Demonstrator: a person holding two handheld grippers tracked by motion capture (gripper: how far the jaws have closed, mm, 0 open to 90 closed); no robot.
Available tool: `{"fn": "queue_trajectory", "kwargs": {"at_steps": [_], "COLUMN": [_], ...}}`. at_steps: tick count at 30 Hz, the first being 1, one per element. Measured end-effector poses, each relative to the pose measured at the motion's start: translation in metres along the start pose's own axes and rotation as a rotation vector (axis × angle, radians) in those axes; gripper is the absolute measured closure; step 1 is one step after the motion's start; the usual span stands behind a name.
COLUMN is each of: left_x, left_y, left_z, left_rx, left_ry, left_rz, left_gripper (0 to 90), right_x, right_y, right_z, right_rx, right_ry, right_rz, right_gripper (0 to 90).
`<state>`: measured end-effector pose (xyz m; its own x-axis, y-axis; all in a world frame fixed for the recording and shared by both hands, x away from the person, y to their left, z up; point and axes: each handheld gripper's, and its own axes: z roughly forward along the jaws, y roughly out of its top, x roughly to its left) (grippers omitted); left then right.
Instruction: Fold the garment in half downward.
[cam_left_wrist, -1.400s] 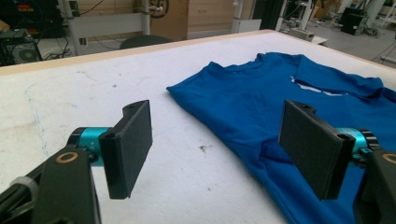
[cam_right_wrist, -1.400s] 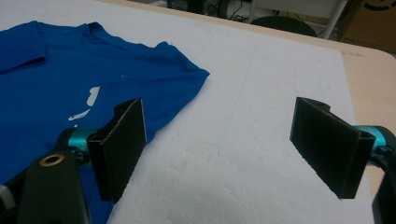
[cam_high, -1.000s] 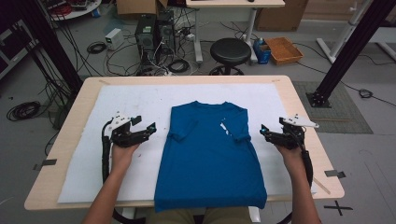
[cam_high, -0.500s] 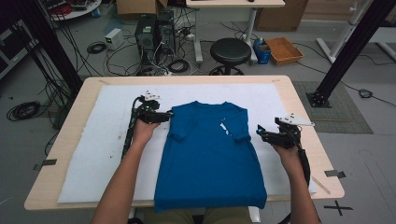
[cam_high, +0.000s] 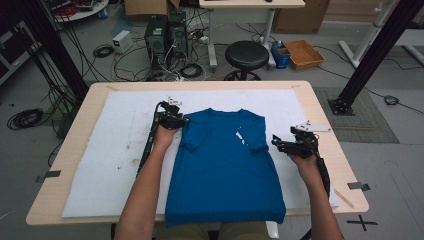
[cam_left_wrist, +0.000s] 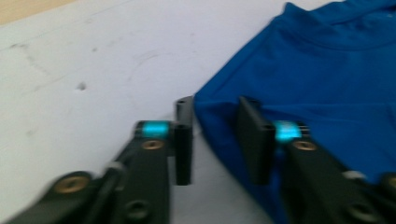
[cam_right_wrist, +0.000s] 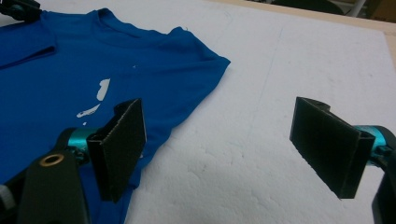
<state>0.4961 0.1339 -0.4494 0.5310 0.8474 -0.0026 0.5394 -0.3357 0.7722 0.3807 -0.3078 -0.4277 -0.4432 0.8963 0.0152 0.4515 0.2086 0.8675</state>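
**Tee sleeve pinch: slip risk**

While the blue tee (cam_high: 225, 165) lay flat on the white pad (cam_high: 115, 150) atop the worktop (cam_high: 320, 100), left tongs (cam_left_wrist: 215, 140) had just been closing on its sleeve edge, fabric betw. jaws, not yet pinched. Right tongs (cam_right_wrist: 233, 154) sat spread beside the other sleeve. Shallow bite could slip off.

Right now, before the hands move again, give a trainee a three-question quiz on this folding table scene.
1. True or false: the left gripper has its jaws astride the sleeve edge of the blue cotton T-shirt, which lies on the white foam sheet.
2. Multiple choice: the right gripper is a) shut on the shirt, b) open beside the shirt's other sleeve, c) lifted off the table over the black round stool.
3. Fill in: the shirt's bottom hem hangs over the table's ____ edge.

Key:
1. True. The jaws have just been closing, with the sleeve edge between them, and a gap remains.
2. b
3. Near, on the person's side.
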Motion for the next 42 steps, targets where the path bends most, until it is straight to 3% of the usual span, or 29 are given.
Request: {"fn": "queue_trajectory", "kwargs": {"at_steps": [2, 3, 9, 13, 15, 16, 17, 20, 26, 28, 29, 30, 31, 32, 37, 42], "left_x": [-0.003, -0.003, 0.000, 0.001, 0.003, 0.003, 0.004, 0.007, 0.011, 0.012, 0.012, 0.012, 0.013, 0.012, 0.010, 0.010], "left_y": [0.000, 0.000, -0.001, -0.002, -0.002, -0.002, -0.002, -0.004, -0.009, -0.012, -0.012, -0.015, -0.017, -0.018, -0.028, -0.035], "left_z": [0.000, 0.001, 0.000, -0.001, -0.001, -0.001, -0.002, -0.002, -0.008, -0.012, -0.012, -0.020, -0.024, -0.029, -0.053, -0.077], "left_rx": [0.000, -0.003, -0.010, -0.015, -0.021, -0.022, -0.023, -0.018, -0.052, -0.073, -0.073, -0.116, -0.131, -0.153, -0.240, -0.301], "left_ry": [-0.009, -0.014, -0.036, -0.047, -0.057, -0.059, -0.062, -0.080, -0.117, -0.131, -0.131, -0.154, -0.163, -0.172, -0.217, -0.261], "left_rz": [0.021, 0.011, -0.015, -0.030, -0.042, -0.048, -0.055, -0.101, -0.176, -0.195, -0.195, -0.222, -0.222, -0.224, -0.210, -0.217], "left_gripper": [79.9, 83.0, 86.0, 86.1, 86.1, 86.1, 86.1, 86.1, 86.3, 86.4, 86.4, 86.4, 86.5, 86.5, 86.5, 86.5], "right_x": [0.000, 0.000, -0.007, -0.012, -0.015, -0.017, -0.018, -0.015, -0.001, 0.002, 0.002, 0.002, 0.000, 0.001, 0.010, 0.020], "right_y": [0.004, 0.006, 0.026, 0.038, 0.040, 0.040, 0.041, 0.041, 0.043, 0.044, 0.044, 0.045, 0.048, 0.049, 0.053, 0.051], "right_z": [0.004, 0.007, 0.046, 0.082, 0.094, 0.099, 0.101, 0.112, 0.115, 0.114, 0.114, 0.112, 0.105, 0.101, 0.077, 0.054], "right_rx": [0.010, 0.020, 0.126, 0.202, 0.227, 0.230, 0.225, 0.233, 0.226, 0.231, 0.231, 0.231, 0.200, 0.185, 0.086, 0.036], "right_ry": [0.007, 0.003, -0.021, -0.032, -0.048, -0.039, -0.029, -0.041, -0.018, -0.013, -0.013, -0.012, 0.026, 0.036, 0.096, 0.126], "right_rz": [-0.003, -0.003, 0.002, 0.027, 0.070, 0.128, 0.146, 0.096, -0.011, -0.040, -0.040, -0.031, 0.004, 0.009, 0.003, -0.025], "right_gripper": [18.2, 18.2, 19.0, 27.0, 31.6, 37.8, 39.6, 47.3, 80.9, 87.4, 87.4, 87.7, 88.0, 88.0, 88.2, 88.2]}}
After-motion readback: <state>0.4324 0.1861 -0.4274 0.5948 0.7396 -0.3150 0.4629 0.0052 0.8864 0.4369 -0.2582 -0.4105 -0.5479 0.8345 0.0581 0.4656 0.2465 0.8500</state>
